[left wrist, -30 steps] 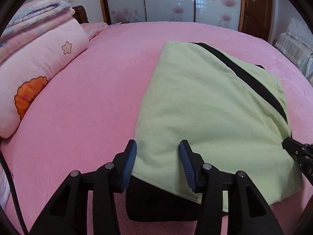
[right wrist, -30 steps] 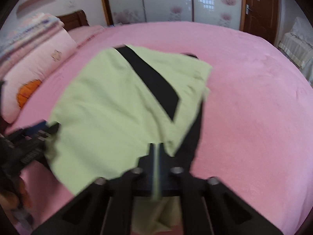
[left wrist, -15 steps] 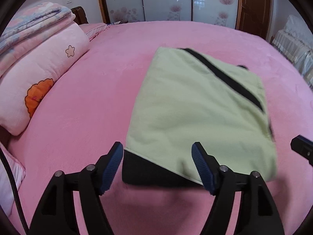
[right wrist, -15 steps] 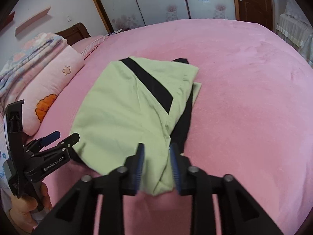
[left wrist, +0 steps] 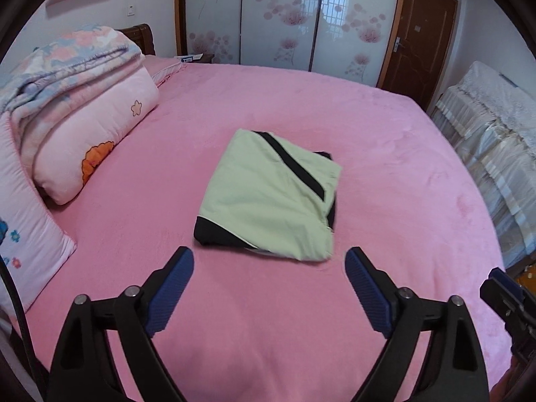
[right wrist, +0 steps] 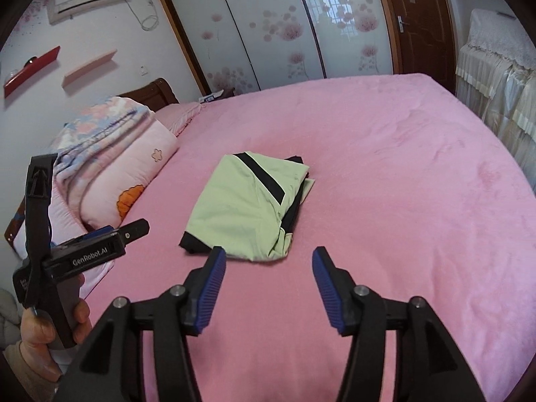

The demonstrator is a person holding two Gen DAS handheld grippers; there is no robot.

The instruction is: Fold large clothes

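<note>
- Left hand-held gripper: jaws wide, opening, nothing between, raised over the bed.
- Right hand-held gripper: jaws apart, opening, nothing gripped.
- Folded green-and-black garment: flat mid-bed, just beyond both fingertip pairs, untouched.
- Folded quilts: well left of garment.

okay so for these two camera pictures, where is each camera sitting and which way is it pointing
Left wrist: rides the left gripper, aimed forward and down over the pink bed at the folded green garment; its own opening fingers show, nothing between them.
Right wrist: rides the right gripper, facing likewise from further right; its opening fingers, the left gripper and a hand show.
Shared: garment, bed, pillows, floral wardrobe doors.
</note>
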